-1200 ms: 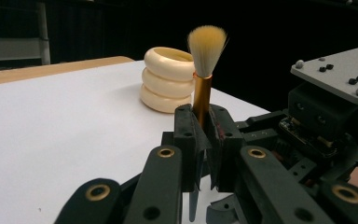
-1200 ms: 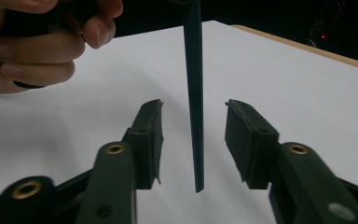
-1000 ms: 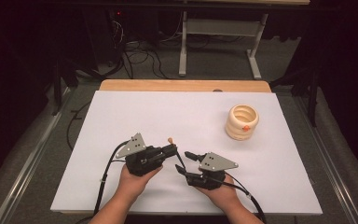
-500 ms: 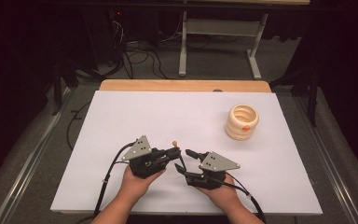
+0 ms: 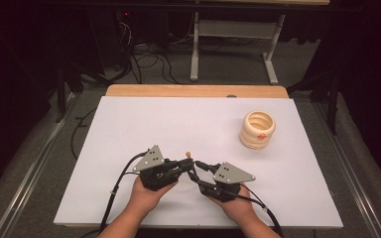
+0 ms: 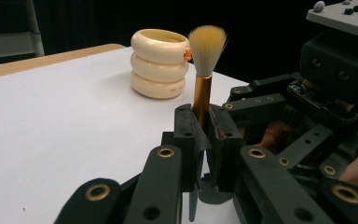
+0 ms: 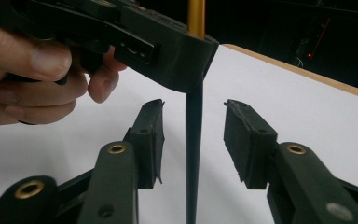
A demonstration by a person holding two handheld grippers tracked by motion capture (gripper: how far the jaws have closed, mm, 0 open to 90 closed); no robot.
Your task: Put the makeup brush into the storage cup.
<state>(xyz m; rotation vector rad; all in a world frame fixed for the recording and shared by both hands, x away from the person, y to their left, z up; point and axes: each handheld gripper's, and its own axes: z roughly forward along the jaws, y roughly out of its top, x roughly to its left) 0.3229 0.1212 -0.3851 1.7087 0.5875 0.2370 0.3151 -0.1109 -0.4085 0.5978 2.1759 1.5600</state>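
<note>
On the white-covered bench [image 5: 129, 129], two hand-held grippers meet near the front edge, close to the middle. The left gripper [image 5: 184, 165] is clamped on a small brush [image 6: 204, 60]: in the left gripper view its two black jaws press together around the brush's shiny orange-gold ferrule, and the tan bristle tuft stands upright above them. The dark, thin handle of the brush runs down below those jaws, and in the right gripper view it hangs as a slim vertical rod between the right gripper's own jaws. The right gripper [image 7: 193, 140] stands apart, its two pads spread to either side of the handle with clear gaps on both sides, touching nothing. In that same view, the person's left hand [image 7: 37, 74] wraps the body of the left gripper, fingers curled under it. From the high view, both forearms come in from the bottom edge, each hand around its tool, with a black cable [image 5: 116, 191] trailing from the left gripper back toward the bench front. A cream, ribbed ring-stack holder [image 5: 257, 130] sits well apart on the right rear part of the bench, with a small orange spot on its side. A wooden strip [image 5: 193, 90] borders the far edge of the bench.
</note>
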